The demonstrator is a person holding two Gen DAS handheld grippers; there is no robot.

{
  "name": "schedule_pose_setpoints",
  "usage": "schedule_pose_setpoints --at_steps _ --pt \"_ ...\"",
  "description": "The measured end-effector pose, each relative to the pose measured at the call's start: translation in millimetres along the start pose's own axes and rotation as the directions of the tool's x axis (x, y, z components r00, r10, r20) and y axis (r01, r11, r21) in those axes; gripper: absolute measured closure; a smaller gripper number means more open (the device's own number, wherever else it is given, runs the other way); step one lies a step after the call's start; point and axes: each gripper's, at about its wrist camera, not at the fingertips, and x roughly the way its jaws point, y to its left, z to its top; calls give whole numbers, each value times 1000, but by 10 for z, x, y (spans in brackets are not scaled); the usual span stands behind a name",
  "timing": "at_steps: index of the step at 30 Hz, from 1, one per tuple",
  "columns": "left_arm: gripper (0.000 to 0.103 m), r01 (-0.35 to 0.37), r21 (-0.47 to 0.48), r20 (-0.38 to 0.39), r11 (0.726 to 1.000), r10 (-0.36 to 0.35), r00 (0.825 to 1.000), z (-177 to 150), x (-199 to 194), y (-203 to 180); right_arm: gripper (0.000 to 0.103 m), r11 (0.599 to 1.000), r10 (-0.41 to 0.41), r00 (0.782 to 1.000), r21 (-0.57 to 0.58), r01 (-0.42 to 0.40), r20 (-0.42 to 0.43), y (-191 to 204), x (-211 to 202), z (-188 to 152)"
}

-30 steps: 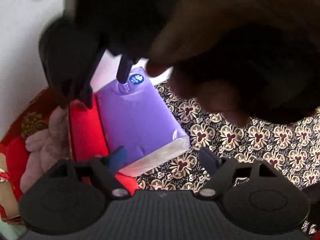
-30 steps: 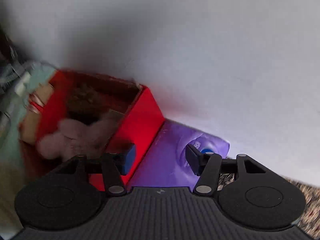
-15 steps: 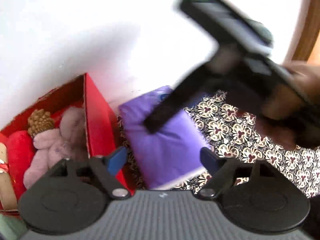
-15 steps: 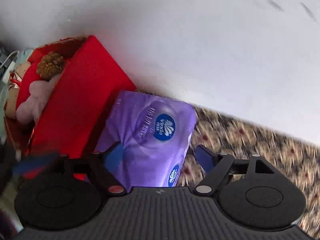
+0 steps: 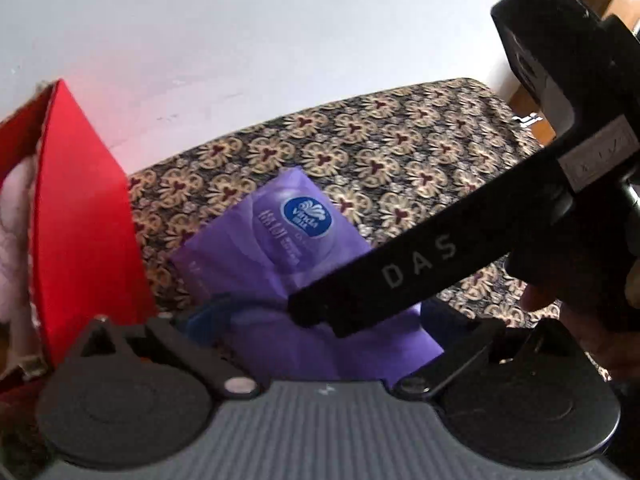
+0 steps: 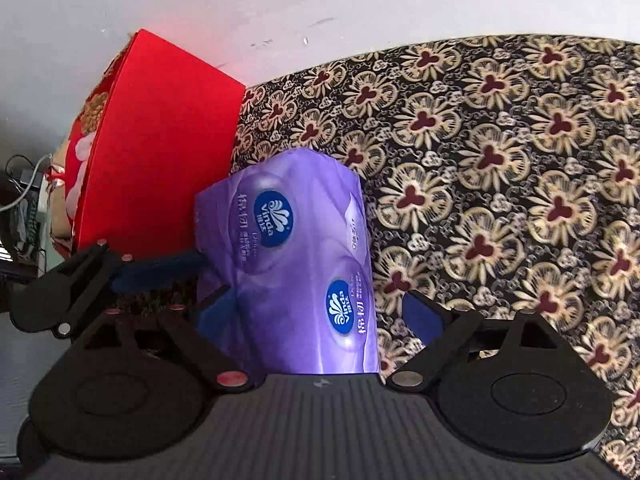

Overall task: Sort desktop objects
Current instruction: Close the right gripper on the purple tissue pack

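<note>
A purple tissue pack lies on the patterned cloth, close to the right wall of a red box. My left gripper is open, its blue fingers on either side of the pack's near end. The black body of the right gripper crosses in front of it, and part of the pack is hidden. In the right wrist view the tissue pack stands between the fingers of my open right gripper. A blue finger of the left gripper touches the pack's left side.
The red box holds a pale plush toy and a pinecone. Flowered cloth covers the table out to the right. A white wall runs behind. A hand grips the right gripper. Cables hang at far left.
The right gripper swung from above the box down to the pack, which now sits between its fingers. The left gripper moved closer and straddles the pack too.
</note>
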Motion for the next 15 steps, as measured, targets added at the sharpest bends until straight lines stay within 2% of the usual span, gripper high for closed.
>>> schedule_pose_setpoints --at_steps 4,7,11,15 --pt "2 -14 28 19 1000 14 1000 -33 -64 -214 12 999 -33 999 -30 34 19 67 -43 11" --pt "3 -16 12 31 1000 15 999 75 76 -220 13 998 -44 998 -45 46 36 105 -26 88" --pt "3 0 -96 33 995 3 999 195 147 -63 14 997 -42 999 -58 44 22 107 54 187" --pt "8 44 -178 41 983 -37 998 139 62 76 14 999 -24 1000 -28 25 8 72 63 191"
